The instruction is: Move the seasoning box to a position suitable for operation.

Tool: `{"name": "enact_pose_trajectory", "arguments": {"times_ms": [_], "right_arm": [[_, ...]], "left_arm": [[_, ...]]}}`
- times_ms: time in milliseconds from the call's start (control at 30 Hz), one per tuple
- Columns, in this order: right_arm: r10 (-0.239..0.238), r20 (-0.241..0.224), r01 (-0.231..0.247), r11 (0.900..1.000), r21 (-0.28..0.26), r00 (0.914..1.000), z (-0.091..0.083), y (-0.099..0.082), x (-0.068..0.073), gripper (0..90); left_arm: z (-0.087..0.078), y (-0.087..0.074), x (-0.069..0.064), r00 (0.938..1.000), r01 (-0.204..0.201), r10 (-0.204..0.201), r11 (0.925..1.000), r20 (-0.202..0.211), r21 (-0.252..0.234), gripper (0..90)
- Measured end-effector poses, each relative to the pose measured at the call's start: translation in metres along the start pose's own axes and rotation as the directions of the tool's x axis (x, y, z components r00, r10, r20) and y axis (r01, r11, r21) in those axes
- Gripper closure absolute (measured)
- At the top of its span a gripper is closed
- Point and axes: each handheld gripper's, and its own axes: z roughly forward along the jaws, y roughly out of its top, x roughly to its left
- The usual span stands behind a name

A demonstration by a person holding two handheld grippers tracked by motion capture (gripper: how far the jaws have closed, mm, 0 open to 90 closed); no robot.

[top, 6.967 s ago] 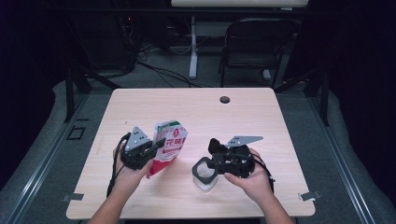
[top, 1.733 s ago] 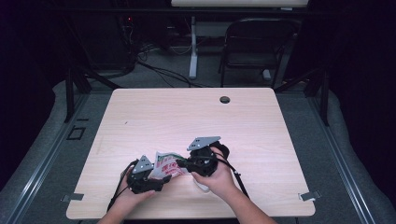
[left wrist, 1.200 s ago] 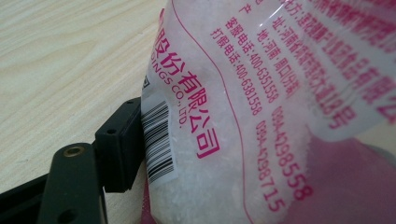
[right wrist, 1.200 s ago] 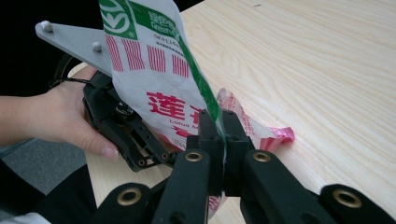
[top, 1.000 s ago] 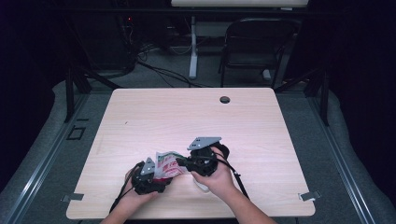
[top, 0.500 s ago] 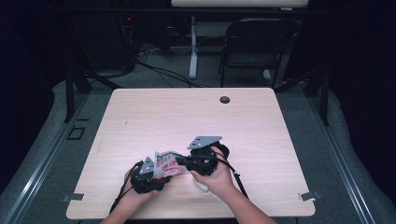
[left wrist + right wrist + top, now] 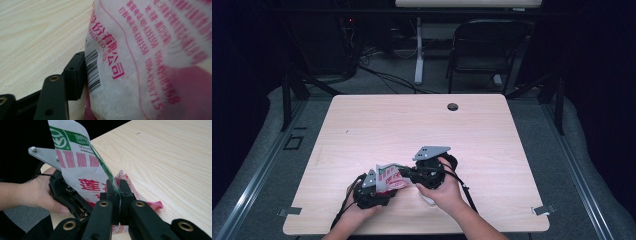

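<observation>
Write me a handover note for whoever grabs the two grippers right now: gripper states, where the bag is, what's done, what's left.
Right gripper: jaws shut, pinching the upper edge of the white, red and green bag.
Left gripper: holds the bag's full lower part; one jaw lies against its side in the left gripper view. Its jaws have just been opening slightly, the bag between them.
Bag: at the table's near edge, between both hands, top apparently not yet opened.
Clear container: under the right hand, mostly hidden.
Left: probably opening the top, with the body kept steady.
</observation>
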Motion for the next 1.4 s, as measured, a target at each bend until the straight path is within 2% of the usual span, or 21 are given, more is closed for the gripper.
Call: {"name": "enact_pose_trajectory", "arguments": {"times_ms": [233, 500, 633, 733, 833, 1033, 1233, 1300, 1400], "right_arm": [[0.005, -0.003, -0.005, 0.9999, -0.013, 1.0, -0.003, 0.001, -0.001, 90.0], [0.009, -0.007, -0.009, 0.9997, -0.021, 0.9999, -0.004, 0.001, -0.001, 90.0], [0.011, -0.008, -0.011, 0.9996, -0.028, 0.9999, -0.007, 0.003, -0.003, 90.0], [0.027, -0.011, -0.027, 0.999, -0.035, 0.9996, -0.008, 0.003, -0.005, 90.0], [0.024, -0.006, -0.024, 0.9993, -0.029, 0.9997, -0.008, 0.002, -0.005, 90.0], [0.028, -0.005, -0.028, 0.9993, -0.026, 0.9996, -0.009, 0.002, -0.006, 90.0], [0.034, -0.009, -0.034, 0.9994, -0.005, 0.9994, -0.009, 0.002, -0.01, 90.0], [0.039, -0.008, -0.039, 0.9992, -0.002, 0.9992, -0.009, 0.002, -0.01, 90.0], [0.042, -0.012, -0.042, 0.9991, -0.009, 0.9991, -0.011, 0.002, -0.01, 90.0]], "left_arm": [[0.0, 0.0, 0.001, 1.0, -0.005, 0.005, 1.0, 0.001, 0.0, 39.0], [-0.001, 0.0, 0.001, 0.9998, 0.01, -0.009, 0.9998, 0.015, -0.018, 44.2], [-0.004, 0.002, 0.001, 1.0, -0.005, 0.005, 0.9994, 0.005, -0.034, 45.8], [-0.005, 0.003, 0.0, 1.0, -0.005, 0.005, 0.9996, -0.005, -0.027, 48.7], [-0.005, 0.004, 0.0, 1.0, 0.002, -0.002, 0.9999, 0.003, -0.016, 50.9], [-0.007, 0.006, -0.002, 0.9993, -0.006, 0.006, 0.9999, -0.036, -0.015, 55.4], [-0.009, 0.008, -0.003, 0.9981, -0.008, 0.009, 0.9999, -0.061, 0.01, 58.5], [-0.01, 0.008, -0.003, 0.9975, -0.017, 0.018, 0.9998, -0.068, 0.01, 59.2], [-0.013, 0.011, -0.003, 0.9943, -0.035, 0.035, 0.9994, -0.101, 0.003, 59.8]]}}
